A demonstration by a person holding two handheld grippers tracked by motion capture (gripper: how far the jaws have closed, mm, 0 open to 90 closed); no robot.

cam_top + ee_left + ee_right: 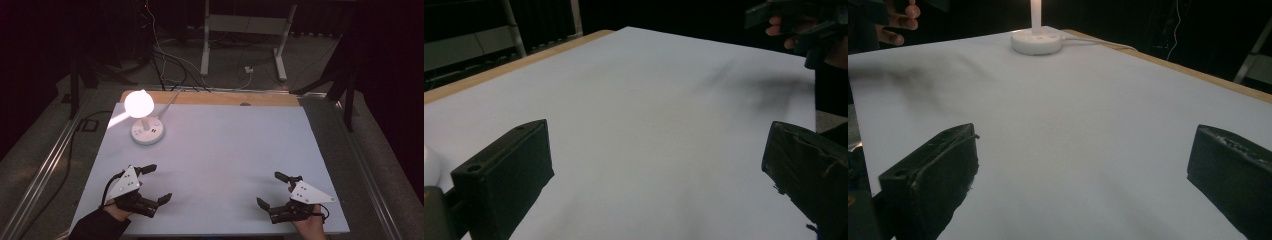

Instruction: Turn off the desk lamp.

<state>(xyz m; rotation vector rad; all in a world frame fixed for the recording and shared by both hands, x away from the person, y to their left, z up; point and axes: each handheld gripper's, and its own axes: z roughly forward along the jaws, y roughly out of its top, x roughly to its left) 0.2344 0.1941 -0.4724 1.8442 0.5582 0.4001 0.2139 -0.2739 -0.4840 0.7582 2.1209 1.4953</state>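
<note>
Left side, high view: my left gripper [154,183] sits at the near left corner of the white table surface [225,150], held in a hand with a dark sleeve. Its jaws stand wide apart and hold nothing; one points toward the table's middle, the other lies nearer the front edge. In the left gripper view the two black jaws rise at the far left and far right of the frame with bare white surface between them, confirming a wide, empty opening.

Behind the left gripper, toward the far left corner, stands the lamp [142,120]: a round white base on the table, a short stem, and a glowing globe above it. It is lit and throws glare across the sheet to its left. A white cable runs from it back over the wooden edge strip [210,97] of the table. The lamp is well apart from both grippers; nothing touches it. In the right gripper view the lamp base [1037,41] shows at the far end of the sheet, upright.

Right side, high view: my right gripper [272,190] rests at the near right corner, jaws likewise spread wide and empty. The right gripper view shows both jaws at the frame edges with bare surface between.
</note>
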